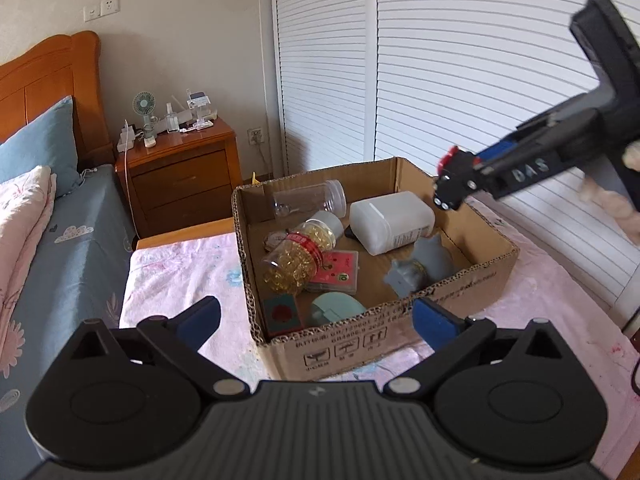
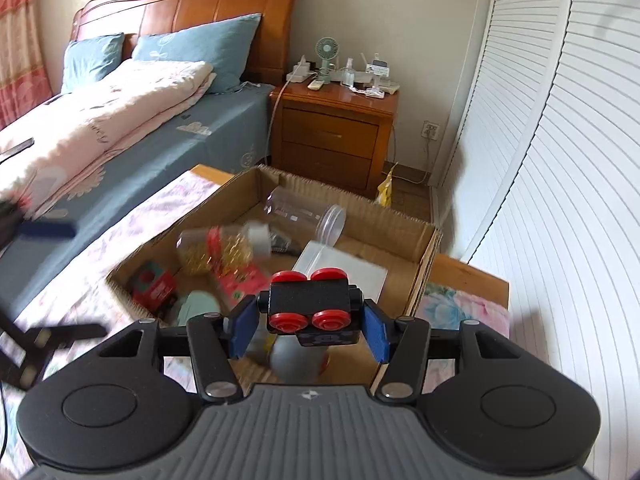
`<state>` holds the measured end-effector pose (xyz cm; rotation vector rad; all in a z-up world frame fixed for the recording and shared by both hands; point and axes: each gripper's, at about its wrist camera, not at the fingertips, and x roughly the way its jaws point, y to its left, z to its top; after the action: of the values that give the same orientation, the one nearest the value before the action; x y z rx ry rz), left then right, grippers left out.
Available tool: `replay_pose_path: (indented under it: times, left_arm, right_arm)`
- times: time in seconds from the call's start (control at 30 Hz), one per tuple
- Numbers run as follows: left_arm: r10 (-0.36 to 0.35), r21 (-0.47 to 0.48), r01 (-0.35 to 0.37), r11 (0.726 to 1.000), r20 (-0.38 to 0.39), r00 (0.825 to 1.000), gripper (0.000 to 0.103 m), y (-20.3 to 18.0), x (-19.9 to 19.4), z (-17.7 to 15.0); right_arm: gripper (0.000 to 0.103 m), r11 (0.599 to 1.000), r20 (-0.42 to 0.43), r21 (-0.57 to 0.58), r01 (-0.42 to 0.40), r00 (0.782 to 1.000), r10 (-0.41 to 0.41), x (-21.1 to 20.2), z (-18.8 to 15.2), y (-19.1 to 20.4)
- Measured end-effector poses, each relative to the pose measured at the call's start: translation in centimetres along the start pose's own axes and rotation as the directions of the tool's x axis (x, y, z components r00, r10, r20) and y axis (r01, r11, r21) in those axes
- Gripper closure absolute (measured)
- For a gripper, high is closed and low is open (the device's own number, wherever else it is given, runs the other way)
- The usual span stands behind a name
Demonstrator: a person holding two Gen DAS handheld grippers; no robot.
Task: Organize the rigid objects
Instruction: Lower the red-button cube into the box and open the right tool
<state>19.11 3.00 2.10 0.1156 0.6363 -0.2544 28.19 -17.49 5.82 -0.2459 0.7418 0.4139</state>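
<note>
A cardboard box [image 1: 472, 284] [image 2: 424, 264] sits on a pink floral cloth. Inside lie a clear empty jar [image 1: 312, 200], a jar of gold capsules [image 1: 298, 256], a white plastic container [image 1: 392, 218], a grey figure [image 1: 420, 268], a red card pack [image 1: 336, 272], a red-patterned small box [image 1: 282, 314] and a teal round case [image 1: 336, 308]. My right gripper [image 2: 308, 322] is shut on a black toy car with red wheels [image 2: 308, 300] and holds it above the box's near right corner; it also shows in the left wrist view [image 1: 454, 186]. My left gripper [image 1: 316, 316] is open and empty at the box's near wall.
A wooden nightstand [image 2: 336, 132] with a small fan and bottles stands behind the box. A bed with blue pillows and a pink quilt [image 2: 100, 120] lies to the left. White louvred wardrobe doors [image 1: 460, 60] run along the right.
</note>
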Motion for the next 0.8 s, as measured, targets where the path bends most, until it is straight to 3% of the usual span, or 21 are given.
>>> replay_pose_path:
  times: [0.23, 0.47, 0.63, 0.8]
  left_arm:
    - [0.031, -0.051, -0.03, 0.998, 0.034, 0.999, 0.001, 0.1, -1.1, -1.7]
    - [0.061, -0.074, -0.059, 0.996, 0.029, 0.998, 0.001, 0.7, -1.0, -2.4]
    - [0.069, -0.092, -0.066, 0.994, 0.035, 0.997, 0.001, 1.2, -1.2, -2.4]
    - [0.061, -0.103, -0.058, 0.993, 0.035, 0.998, 0.001, 1.1, -1.6, -2.2]
  right_arm:
    - [0.042, 0.995, -0.049, 0.078, 0.064, 0.997, -0.061, 5.7, 3.6, -2.1]
    - [0.042, 0.98, -0.131, 0.148, 0.132, 0.985, -0.113, 10.1, 4.4, -3.9]
    - [0.041, 0.975, -0.144, 0.168, 0.148, 0.982, -0.124, 10.3, 3.7, -4.1]
    - [0.033, 0.969, -0.129, 0.199, 0.148, 0.984, -0.124, 8.7, 3.2, -4.2]
